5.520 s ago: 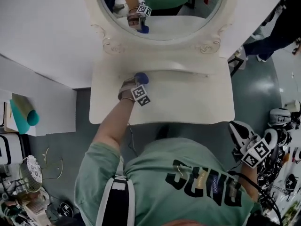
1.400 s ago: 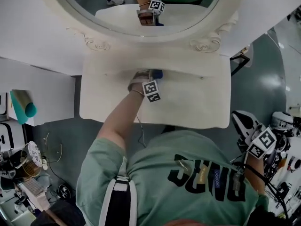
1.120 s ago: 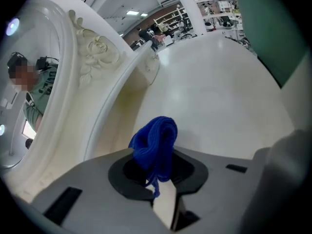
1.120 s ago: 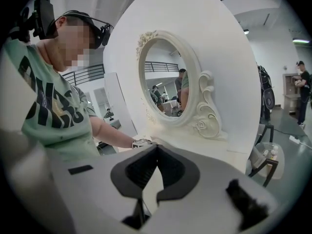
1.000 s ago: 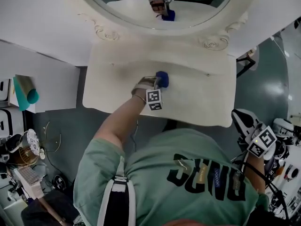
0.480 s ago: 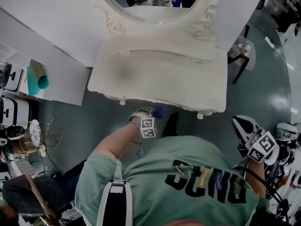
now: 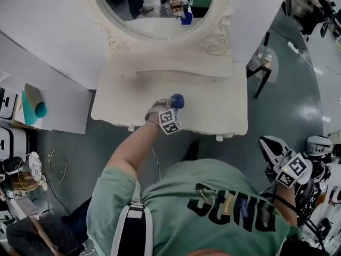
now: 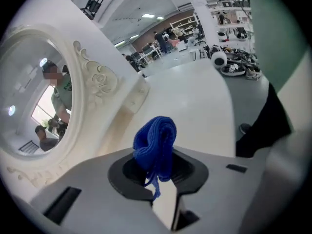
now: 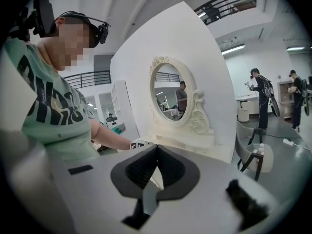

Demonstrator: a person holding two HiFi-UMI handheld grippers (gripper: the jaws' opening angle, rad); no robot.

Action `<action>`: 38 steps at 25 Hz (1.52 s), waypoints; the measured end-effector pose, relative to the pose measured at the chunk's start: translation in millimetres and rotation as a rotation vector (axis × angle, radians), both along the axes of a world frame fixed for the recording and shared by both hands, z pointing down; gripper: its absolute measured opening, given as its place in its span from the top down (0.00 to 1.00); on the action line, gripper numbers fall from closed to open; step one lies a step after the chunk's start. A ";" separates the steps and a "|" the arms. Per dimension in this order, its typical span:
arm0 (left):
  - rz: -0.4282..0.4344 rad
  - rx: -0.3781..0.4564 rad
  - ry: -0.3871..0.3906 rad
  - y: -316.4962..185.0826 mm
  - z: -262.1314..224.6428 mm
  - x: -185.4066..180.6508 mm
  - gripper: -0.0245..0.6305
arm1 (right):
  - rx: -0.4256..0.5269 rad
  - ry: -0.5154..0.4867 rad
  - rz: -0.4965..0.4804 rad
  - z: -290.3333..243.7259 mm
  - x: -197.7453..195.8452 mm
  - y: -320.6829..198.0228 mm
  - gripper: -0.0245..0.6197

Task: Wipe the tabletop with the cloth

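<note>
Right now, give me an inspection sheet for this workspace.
Surface: cream tabletop, with a faint darker patch at back left.
Job's things: blue cloth, bunched, over the tabletop's front; contact unclear.
Clutter: nothing seen on the tabletop.
Grippers: left claw shut on the cloth; right claw shut, empty, away at the person's right side.
Cables: thin wire loops on the floor at left.
Surroundings: oval mirror behind; teal roll left; small side table right.

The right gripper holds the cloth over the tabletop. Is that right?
No. It is the left gripper that holds the cloth over the tabletop; the left gripper view shows its jaws shut on it.
</note>
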State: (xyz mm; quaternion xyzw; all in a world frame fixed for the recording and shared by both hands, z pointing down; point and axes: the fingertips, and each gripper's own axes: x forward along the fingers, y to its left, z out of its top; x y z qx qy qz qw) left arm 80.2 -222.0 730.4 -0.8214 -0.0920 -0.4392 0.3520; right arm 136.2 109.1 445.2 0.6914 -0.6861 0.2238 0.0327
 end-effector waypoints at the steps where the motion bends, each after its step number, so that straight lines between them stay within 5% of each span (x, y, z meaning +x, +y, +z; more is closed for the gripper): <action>1: 0.012 0.025 0.008 -19.1 -0.6 24.1 0.84 | -0.010 0.003 0.007 1.8 5.6 -12.3 0.95; 8: 0.157 0.085 -0.005 -73.1 23.1 140.1 0.84 | -0.073 -0.006 0.096 12.2 54.8 -74.3 0.95; 18: 0.152 -0.014 -0.031 -71.4 43.0 159.0 0.84 | -0.119 -0.033 0.071 21.0 80.9 -105.9 0.94; 25: 0.250 -0.007 -0.063 -5.4 43.6 81.2 0.84 | -0.084 -0.038 0.007 21.2 73.9 -87.8 0.95; 32: 0.184 0.003 -0.124 80.1 43.8 -36.1 0.84 | -0.012 -0.029 -0.084 17.0 50.4 -9.0 0.95; 38: 0.293 -0.029 -0.343 195.5 60.7 -155.8 0.84 | 0.029 -0.014 -0.072 -6.9 39.9 90.2 0.94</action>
